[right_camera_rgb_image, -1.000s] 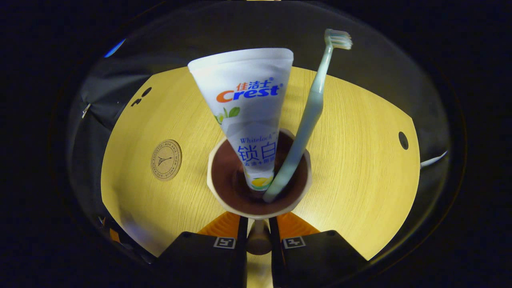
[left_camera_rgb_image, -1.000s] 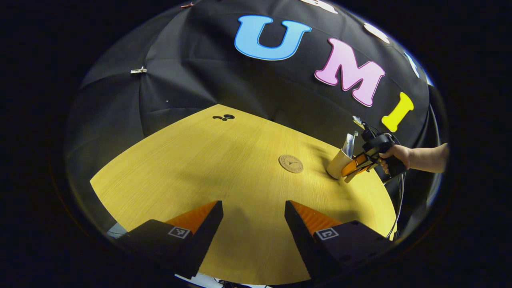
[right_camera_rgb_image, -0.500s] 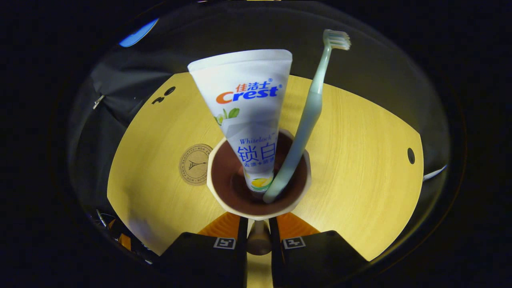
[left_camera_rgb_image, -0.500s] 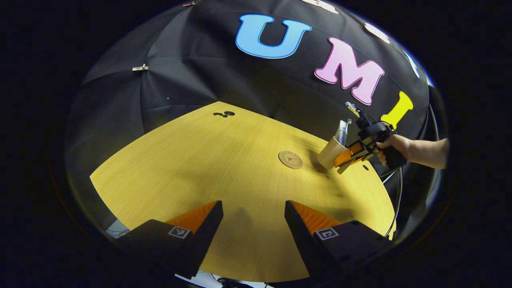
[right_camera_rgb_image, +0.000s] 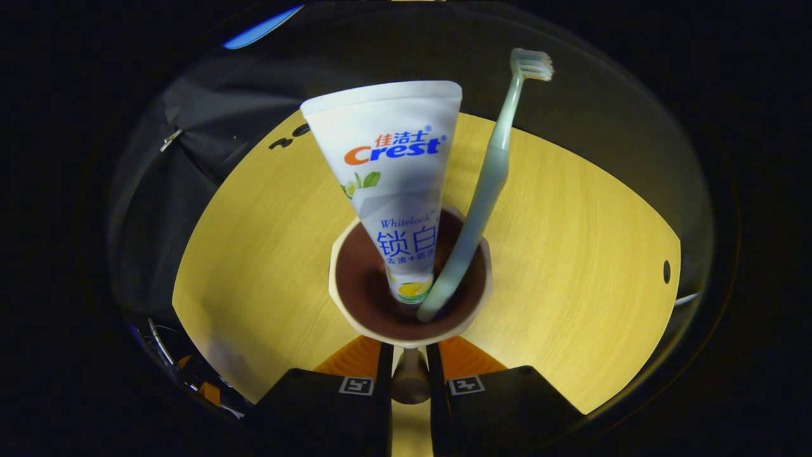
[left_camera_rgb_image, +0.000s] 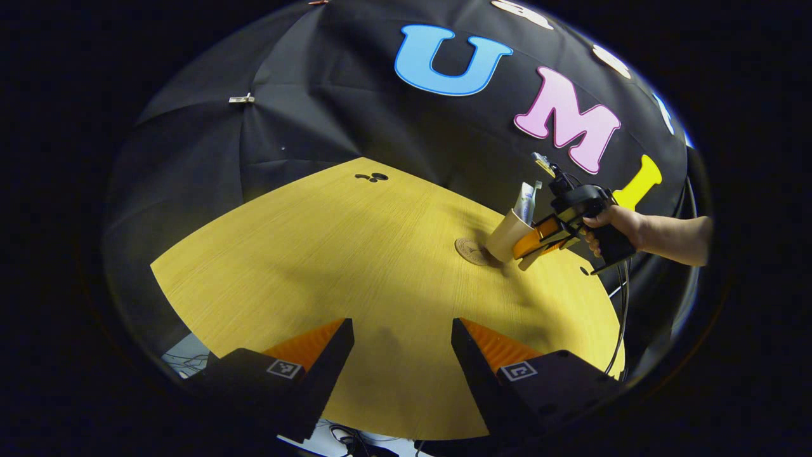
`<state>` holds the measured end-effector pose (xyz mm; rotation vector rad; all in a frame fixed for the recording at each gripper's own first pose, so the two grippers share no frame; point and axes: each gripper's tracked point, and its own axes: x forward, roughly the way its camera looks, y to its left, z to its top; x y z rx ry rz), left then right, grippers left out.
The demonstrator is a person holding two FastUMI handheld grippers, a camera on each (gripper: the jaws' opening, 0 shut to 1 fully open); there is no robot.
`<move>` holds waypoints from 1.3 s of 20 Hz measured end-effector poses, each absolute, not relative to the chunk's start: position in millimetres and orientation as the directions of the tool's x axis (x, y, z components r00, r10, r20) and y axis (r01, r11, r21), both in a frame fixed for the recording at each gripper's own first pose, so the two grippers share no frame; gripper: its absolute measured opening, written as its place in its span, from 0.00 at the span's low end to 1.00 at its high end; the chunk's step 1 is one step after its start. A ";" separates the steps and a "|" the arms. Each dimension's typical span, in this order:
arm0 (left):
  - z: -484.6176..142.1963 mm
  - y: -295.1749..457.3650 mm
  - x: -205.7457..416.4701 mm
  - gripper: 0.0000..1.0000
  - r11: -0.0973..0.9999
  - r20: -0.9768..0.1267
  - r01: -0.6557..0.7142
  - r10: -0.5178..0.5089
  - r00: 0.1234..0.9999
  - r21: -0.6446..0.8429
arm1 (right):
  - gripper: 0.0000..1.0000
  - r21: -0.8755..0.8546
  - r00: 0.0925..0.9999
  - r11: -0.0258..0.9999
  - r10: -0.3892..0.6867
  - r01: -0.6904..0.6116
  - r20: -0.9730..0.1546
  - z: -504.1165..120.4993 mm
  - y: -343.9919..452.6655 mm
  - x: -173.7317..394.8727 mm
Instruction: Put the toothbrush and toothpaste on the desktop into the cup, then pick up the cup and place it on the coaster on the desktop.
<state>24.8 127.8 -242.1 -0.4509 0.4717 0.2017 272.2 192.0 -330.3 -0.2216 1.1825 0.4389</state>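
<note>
My right gripper [right_camera_rgb_image: 409, 358] is shut on the handle of the cream cup [right_camera_rgb_image: 361, 285], which has a brown inside. The white toothpaste tube [right_camera_rgb_image: 393, 171] and the pale green toothbrush [right_camera_rgb_image: 491, 178] stand in the cup. In the left gripper view the cup [left_camera_rgb_image: 505, 236] tilts over the right part of the round cork coaster [left_camera_rgb_image: 468, 249], with the right gripper [left_camera_rgb_image: 536, 231] and a hand [left_camera_rgb_image: 612, 222] behind it. I cannot tell whether the cup touches the coaster. My left gripper [left_camera_rgb_image: 403, 355] is open above the near table edge, holding nothing.
The yellow wooden table [left_camera_rgb_image: 317, 254] has small dark holes at its far end [left_camera_rgb_image: 372, 177] and one near its right side [right_camera_rgb_image: 666, 271]. A cable [left_camera_rgb_image: 625, 304] hangs past the table's right edge. Black cloth walls close in behind the table.
The right gripper has carried the cup left across the table to the coaster, which has passed out of sight beneath the cup in the right gripper view. The left gripper has barely shifted.
</note>
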 end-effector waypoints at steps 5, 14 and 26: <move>-248.3 128.8 14.3 0.98 0.877 -0.491 -0.301 0.089 0.867 -0.374 | 0.28 0.063 0.289 0.883 0.218 -0.465 -0.932 -334.3 217.9 267.8; -256.9 133.6 -2.4 0.98 0.859 -0.502 -0.324 0.092 0.860 -0.396 | 0.27 0.010 0.303 0.878 0.176 -0.479 -0.937 -328.0 221.5 264.4; -256.0 134.6 -21.8 0.98 0.853 -0.498 -0.330 0.097 0.862 -0.405 | 0.51 0.037 0.303 0.875 0.207 -0.483 -0.930 -316.6 241.3 252.5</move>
